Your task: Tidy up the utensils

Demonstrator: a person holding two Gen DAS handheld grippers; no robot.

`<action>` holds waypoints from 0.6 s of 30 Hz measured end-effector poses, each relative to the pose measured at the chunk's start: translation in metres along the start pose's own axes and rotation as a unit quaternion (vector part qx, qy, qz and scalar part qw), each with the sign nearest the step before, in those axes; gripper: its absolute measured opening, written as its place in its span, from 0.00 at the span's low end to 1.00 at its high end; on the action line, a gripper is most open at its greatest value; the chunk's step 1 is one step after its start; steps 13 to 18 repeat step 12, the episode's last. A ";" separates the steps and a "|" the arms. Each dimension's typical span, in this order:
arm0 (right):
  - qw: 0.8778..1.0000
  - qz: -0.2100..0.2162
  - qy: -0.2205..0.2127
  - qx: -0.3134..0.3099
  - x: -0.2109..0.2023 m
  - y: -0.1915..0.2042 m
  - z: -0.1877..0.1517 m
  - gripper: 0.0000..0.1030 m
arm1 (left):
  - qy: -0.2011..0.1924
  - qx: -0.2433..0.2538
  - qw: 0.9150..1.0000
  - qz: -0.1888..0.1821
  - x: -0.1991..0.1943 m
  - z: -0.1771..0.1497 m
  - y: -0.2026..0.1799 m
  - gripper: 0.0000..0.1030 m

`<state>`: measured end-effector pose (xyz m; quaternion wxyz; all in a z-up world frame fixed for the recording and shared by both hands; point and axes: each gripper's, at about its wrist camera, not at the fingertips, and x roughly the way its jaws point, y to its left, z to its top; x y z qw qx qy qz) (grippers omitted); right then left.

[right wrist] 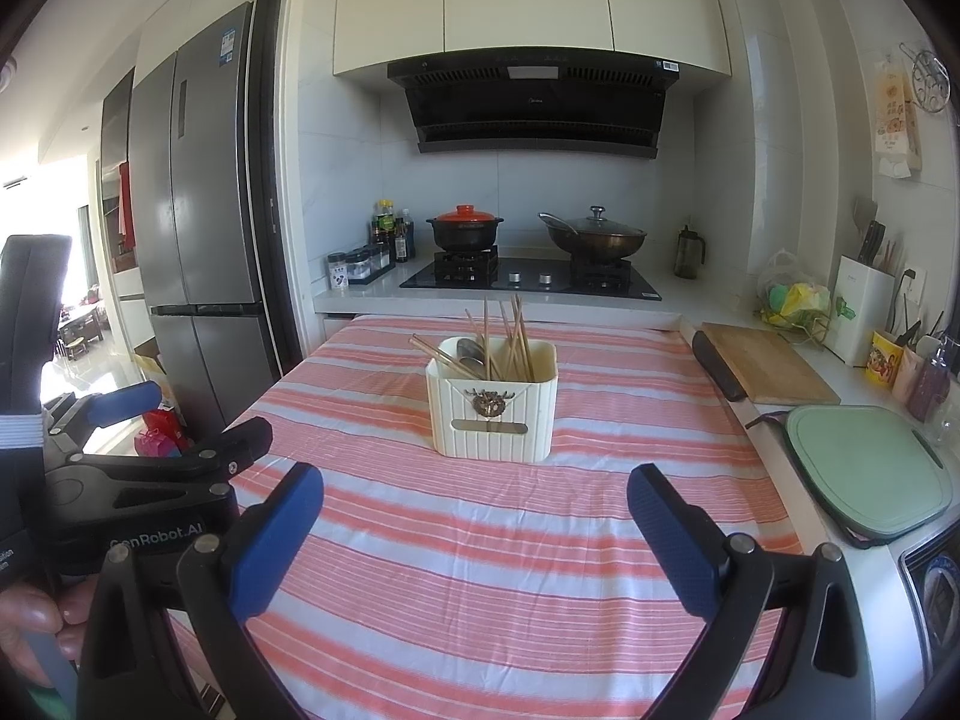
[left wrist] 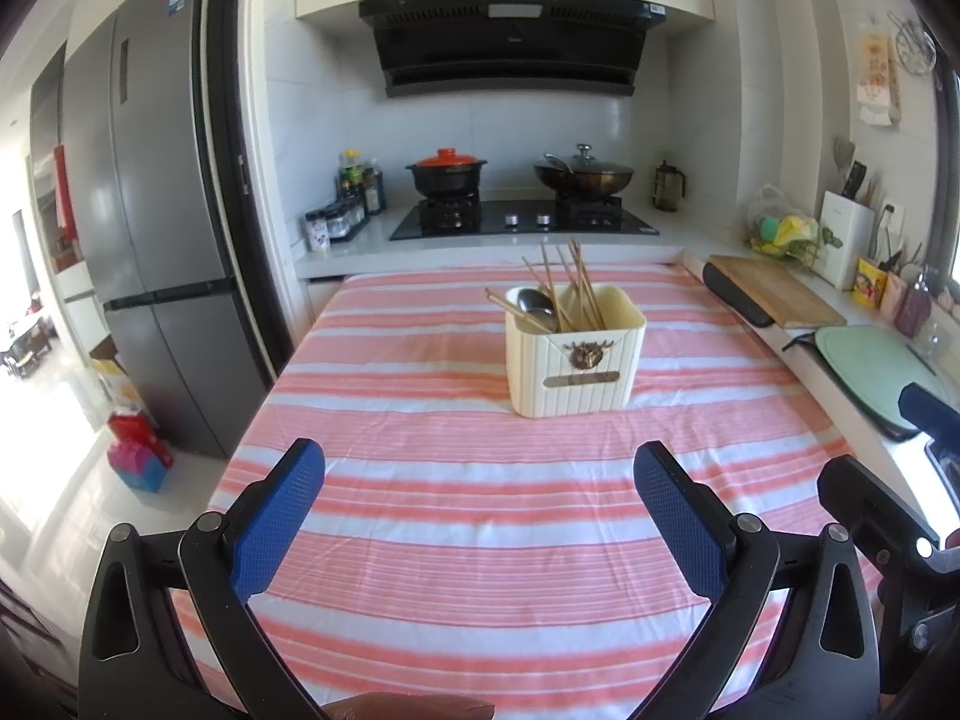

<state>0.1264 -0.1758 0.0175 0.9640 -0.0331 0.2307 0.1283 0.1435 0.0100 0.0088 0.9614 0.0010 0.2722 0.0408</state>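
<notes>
A cream ribbed utensil holder [left wrist: 573,360] stands on the pink and white striped tablecloth [left wrist: 450,516]. It holds several wooden chopsticks [left wrist: 570,282] and a metal spoon [left wrist: 534,305]. It also shows in the right wrist view [right wrist: 492,408], with the chopsticks [right wrist: 510,336] and the spoon [right wrist: 471,354] in it. My left gripper [left wrist: 480,468] is open and empty, short of the holder. My right gripper [right wrist: 477,489] is open and empty, also short of it. The left gripper shows at the left edge of the right wrist view [right wrist: 180,426].
A wooden cutting board [right wrist: 768,369] and a green board [right wrist: 864,468] lie on the counter at the right. A hob with a red-lidded pot [right wrist: 465,228] and a wok [right wrist: 597,237] is behind the table. A grey fridge [left wrist: 150,228] stands at the left.
</notes>
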 end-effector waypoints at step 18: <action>1.000 -0.003 0.006 0.004 0.004 -0.002 -0.004 1.00 | -0.002 -0.007 1.000 0.001 0.004 -0.003 0.003 1.00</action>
